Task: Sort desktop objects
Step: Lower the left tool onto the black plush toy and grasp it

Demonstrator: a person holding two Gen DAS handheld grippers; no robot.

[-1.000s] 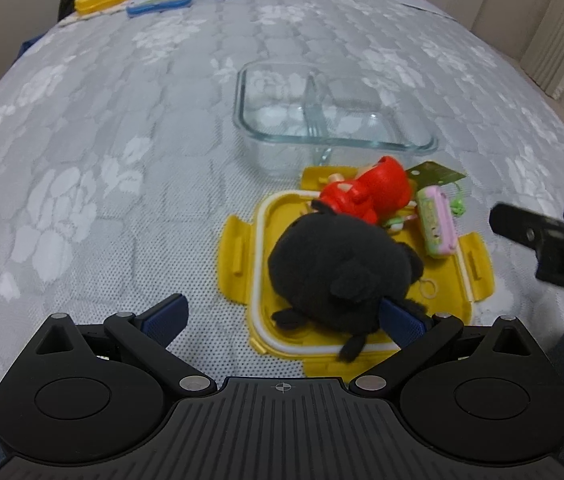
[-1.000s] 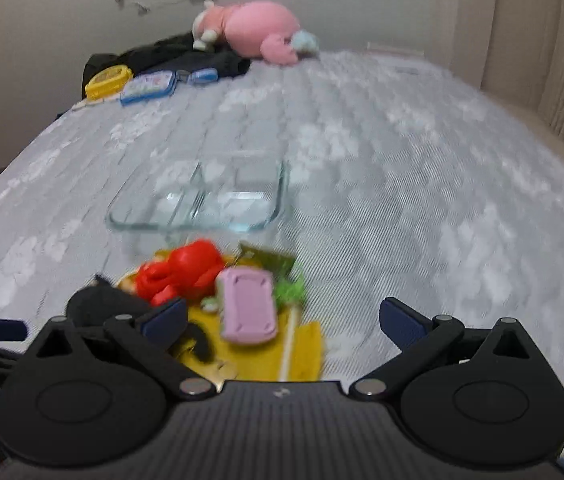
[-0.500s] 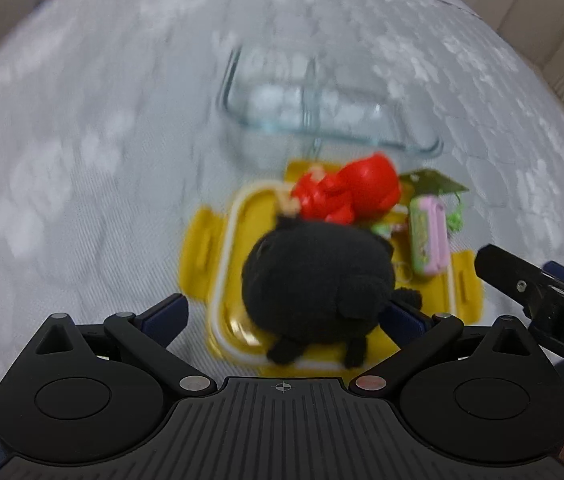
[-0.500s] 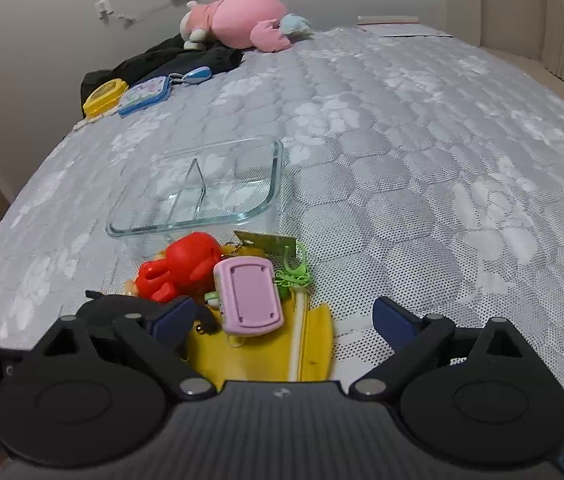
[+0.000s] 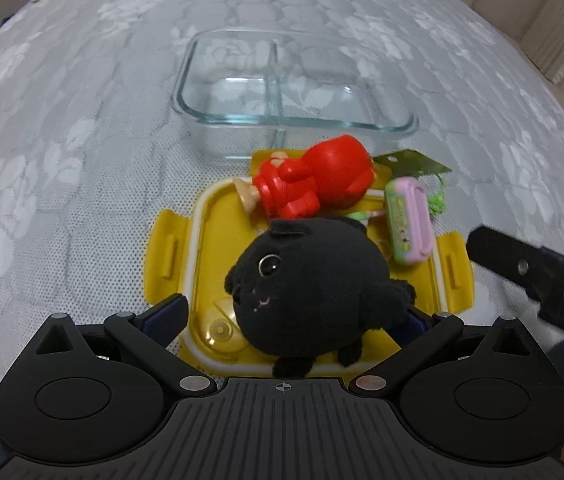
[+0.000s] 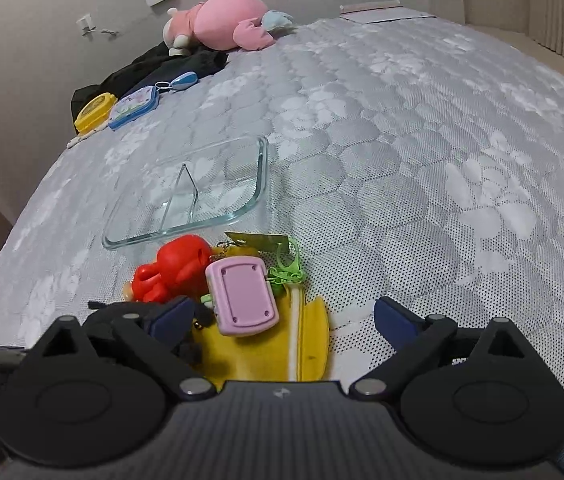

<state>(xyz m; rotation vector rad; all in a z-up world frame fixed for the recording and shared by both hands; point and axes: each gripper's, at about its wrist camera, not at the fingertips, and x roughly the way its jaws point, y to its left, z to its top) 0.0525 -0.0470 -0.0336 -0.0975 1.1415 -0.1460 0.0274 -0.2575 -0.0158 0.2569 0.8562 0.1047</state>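
Note:
A yellow lid point(image 5: 202, 248) lies upturned on the bed and holds a black plush cat point(image 5: 314, 280), a red toy figure point(image 5: 314, 184) and a pink keychain toy point(image 5: 408, 220). A clear divided glass dish point(image 5: 282, 88) stands empty just beyond. My left gripper point(image 5: 294, 316) is open, its fingers on either side of the black plush. My right gripper point(image 6: 282, 316) is open and empty over the lid's right edge point(image 6: 314, 344), with the pink keychain toy point(image 6: 240, 296) just ahead and the red figure point(image 6: 174, 268) to its left.
At the far edge of the bed lie a yellow case point(image 6: 94, 112), a blue case point(image 6: 134, 108), a dark garment point(image 6: 154, 68) and a pink plush point(image 6: 226, 20). The grey quilted cover point(image 6: 422, 140) stretches away to the right.
My left gripper has moved in close around the black plush, which has turned so that its face shows. My right gripper has shifted slightly nearer the pink keychain toy.

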